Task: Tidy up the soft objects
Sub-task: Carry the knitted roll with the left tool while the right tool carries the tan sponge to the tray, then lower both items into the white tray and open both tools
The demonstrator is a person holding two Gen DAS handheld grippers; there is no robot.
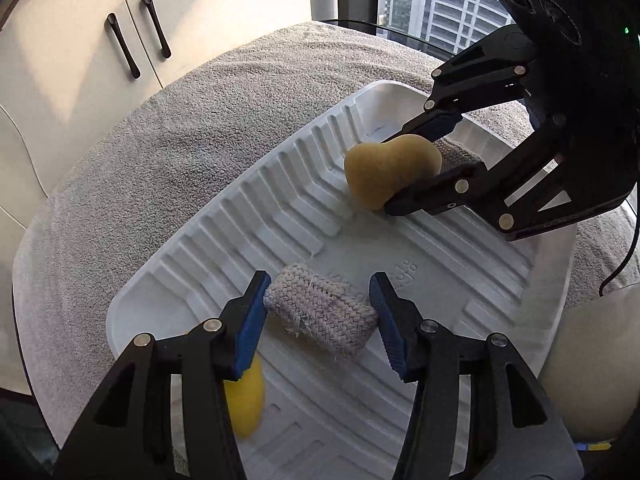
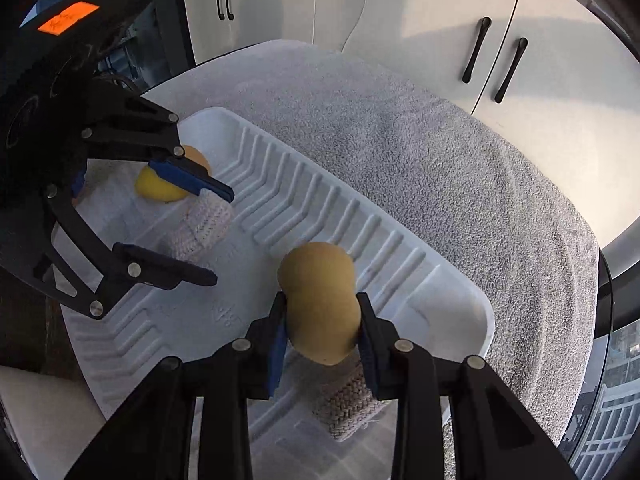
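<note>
A white ribbed tray [image 1: 280, 184] [image 2: 320, 208] lies on a grey towel. My right gripper [image 2: 322, 322] [image 1: 394, 172] is shut on a tan gourd-shaped sponge [image 2: 320, 304] [image 1: 388, 168], held just above the tray floor. A woven grey pad [image 2: 348, 408] lies under it. My left gripper [image 1: 320, 316] [image 2: 216, 236] is open, its jaws either side of another woven grey pad [image 1: 324, 316] [image 2: 200, 228] in the tray. A yellow sponge [image 1: 244, 400] [image 2: 160, 186] lies in the tray behind the left gripper's left finger.
The grey towel [image 1: 160, 152] [image 2: 440, 168] covers a round table. White cabinet doors with black handles [image 1: 132, 36] [image 2: 496, 64] stand behind it. A window [image 1: 432, 4] is beyond the table. A white rounded object [image 1: 596, 364] sits at the right edge.
</note>
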